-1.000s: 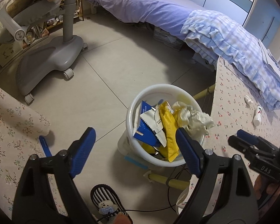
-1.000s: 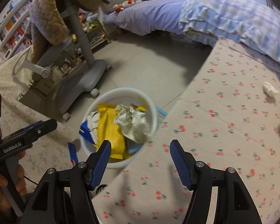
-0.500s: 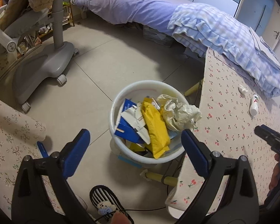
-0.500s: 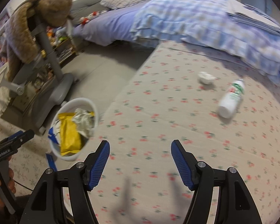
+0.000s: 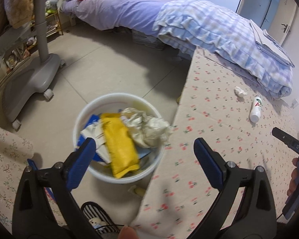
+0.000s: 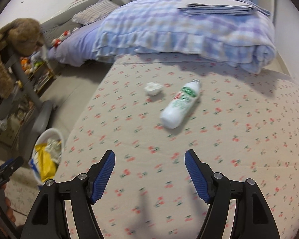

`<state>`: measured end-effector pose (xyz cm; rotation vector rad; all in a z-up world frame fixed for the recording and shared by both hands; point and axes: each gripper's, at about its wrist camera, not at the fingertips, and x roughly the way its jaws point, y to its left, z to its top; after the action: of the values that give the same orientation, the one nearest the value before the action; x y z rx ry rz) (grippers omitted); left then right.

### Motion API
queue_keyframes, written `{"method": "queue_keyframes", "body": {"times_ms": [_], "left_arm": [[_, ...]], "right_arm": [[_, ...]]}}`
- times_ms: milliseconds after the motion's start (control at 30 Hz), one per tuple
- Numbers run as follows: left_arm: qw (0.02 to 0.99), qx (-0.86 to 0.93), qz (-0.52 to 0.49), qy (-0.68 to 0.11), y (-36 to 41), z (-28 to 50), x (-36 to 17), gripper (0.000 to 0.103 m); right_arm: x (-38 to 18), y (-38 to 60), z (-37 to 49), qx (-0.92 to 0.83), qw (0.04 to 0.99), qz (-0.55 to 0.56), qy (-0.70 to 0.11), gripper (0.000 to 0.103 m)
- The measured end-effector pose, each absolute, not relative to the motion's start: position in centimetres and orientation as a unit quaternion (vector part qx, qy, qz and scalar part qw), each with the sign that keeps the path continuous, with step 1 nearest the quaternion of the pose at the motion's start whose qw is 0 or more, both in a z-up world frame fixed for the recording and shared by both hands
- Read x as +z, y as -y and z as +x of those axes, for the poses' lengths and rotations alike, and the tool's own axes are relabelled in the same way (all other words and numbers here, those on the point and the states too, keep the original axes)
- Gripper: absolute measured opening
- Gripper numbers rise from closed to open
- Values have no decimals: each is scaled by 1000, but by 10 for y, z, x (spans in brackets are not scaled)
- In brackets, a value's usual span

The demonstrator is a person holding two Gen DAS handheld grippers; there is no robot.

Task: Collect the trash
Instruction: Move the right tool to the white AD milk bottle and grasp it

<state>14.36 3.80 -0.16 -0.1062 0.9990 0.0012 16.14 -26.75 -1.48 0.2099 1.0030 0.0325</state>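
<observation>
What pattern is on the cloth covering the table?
Small red cherries with green leaves on a beige tablecloth; clearest in the right wrist view.

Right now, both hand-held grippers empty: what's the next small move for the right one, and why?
Probably ease the right hand-held gripper forward toward the white bottle lying on its side on the cherry-print tablecloth. Its jaws have just been opening with nothing between them, and the bottle lies ahead of them, beside a crumpled tissue. The trash bin already holds wrappers.

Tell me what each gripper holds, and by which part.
Nothing is held. The left gripper and right gripper are both open and empty; the right's fingers have just been opening.
</observation>
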Motion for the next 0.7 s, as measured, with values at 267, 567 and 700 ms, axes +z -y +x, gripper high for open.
{"method": "queue_keyframes", "body": {"times_ms": [267,567,700], "left_arm": [[877,-6,-42,-479,1,169,-3,98],[879,-13,-23,-476,40,202,-9,98],[880,-16,-23,-474,55,216,-13,98]], "right_arm": [[-31,304,191,-30,866,113,-487,75],[-51,340,225,-65,852,171,-492,75],[-64,346,236,-64,842,197,-497,73]]}}
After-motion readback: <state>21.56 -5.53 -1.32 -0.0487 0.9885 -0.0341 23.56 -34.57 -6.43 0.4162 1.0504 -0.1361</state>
